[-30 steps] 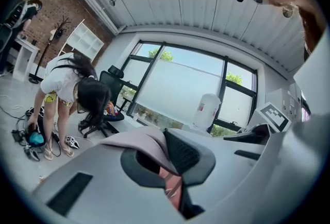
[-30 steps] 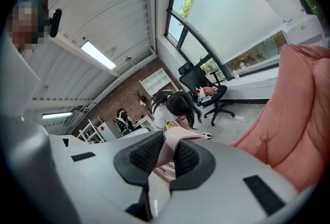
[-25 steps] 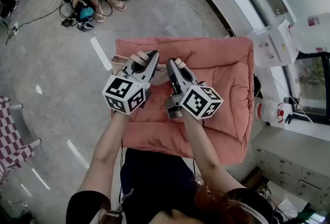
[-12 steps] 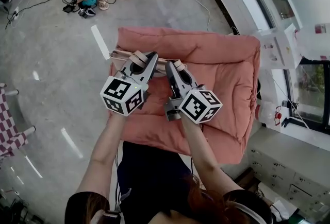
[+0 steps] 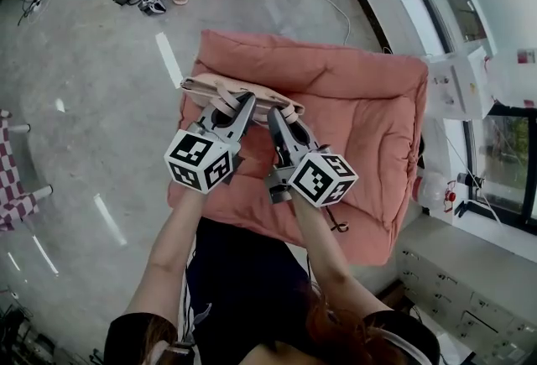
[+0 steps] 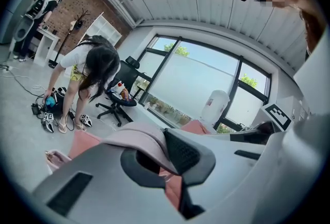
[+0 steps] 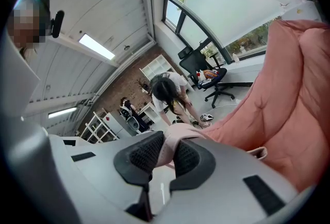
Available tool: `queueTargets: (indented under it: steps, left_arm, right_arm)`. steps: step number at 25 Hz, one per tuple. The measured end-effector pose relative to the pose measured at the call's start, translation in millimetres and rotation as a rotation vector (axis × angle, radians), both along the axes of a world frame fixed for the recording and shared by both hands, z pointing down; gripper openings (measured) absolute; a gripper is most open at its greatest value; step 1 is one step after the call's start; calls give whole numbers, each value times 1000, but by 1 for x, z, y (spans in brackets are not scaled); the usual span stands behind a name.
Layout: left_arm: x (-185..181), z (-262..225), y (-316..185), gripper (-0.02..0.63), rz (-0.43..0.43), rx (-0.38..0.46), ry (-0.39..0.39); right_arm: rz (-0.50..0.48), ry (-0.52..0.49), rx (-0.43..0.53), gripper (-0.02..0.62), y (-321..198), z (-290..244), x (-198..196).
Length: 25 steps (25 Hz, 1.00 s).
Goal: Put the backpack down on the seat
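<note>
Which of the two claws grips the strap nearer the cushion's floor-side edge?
The left gripper, on the strap by the cushion's edge; the right gripper holds the other strap further over the cushion.

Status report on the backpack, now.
Left gripper shut on a backpack strap, right gripper shut on the other. Backpack hangs over the pink seat cushion, not released. Nothing seen in the way.

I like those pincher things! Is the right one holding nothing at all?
No, the right gripper has a pale pink backpack strap pinched between its jaws.
</note>
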<state>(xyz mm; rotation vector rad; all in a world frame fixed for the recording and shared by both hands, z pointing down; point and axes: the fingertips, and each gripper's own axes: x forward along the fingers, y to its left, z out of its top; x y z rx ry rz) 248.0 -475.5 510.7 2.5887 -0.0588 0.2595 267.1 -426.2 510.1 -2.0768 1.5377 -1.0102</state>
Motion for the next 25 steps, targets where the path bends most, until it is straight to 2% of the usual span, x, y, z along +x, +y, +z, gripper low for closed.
queueTargets:
  steps: [14, 25]
  left_arm:
    - [-66, 38, 75, 18, -99, -70, -72]
    - [-109, 73, 141, 18, -156, -89, -119]
  right_arm:
    - [-93, -44, -39, 66, 73, 27, -61]
    - [-128, -70, -72, 66, 139, 62, -101]
